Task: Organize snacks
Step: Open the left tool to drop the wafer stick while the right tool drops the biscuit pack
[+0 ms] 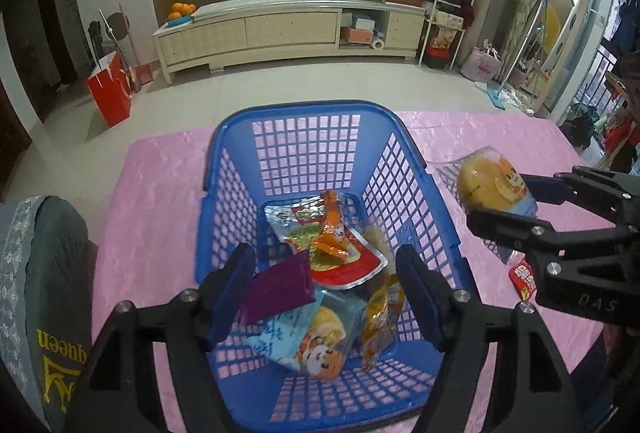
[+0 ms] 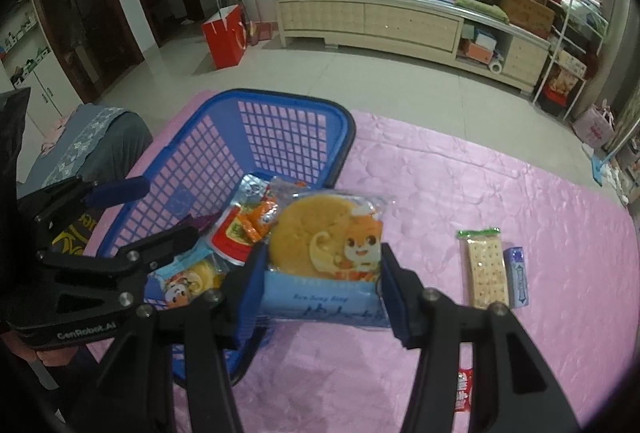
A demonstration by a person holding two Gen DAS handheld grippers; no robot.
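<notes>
Already over the blue basket [image 1: 304, 129], my left gripper [image 1: 324, 297] stood with jaws apart, nothing pressed between them; a purple packet [image 1: 276, 289] lay tilted just below on the snacks inside. My right gripper [image 2: 320, 285] was clamped on a cake packet [image 2: 324, 245] beside the basket's rim. Crackers [image 2: 486, 269] waited on the pink cloth [image 2: 480, 185]. Next, I judged: carry the cake over the rim, release.

One blue basket [image 1: 312, 169] sitting on pink cloth. Five snack packets showing inside it, purple one [image 1: 278, 289] among them. One cake packet [image 2: 326, 253] sitting between right gripper's pads. Three packets lying outside: cracker pack [image 2: 486, 267], blue stick [image 2: 518, 277], red packet [image 2: 464, 391].
</notes>
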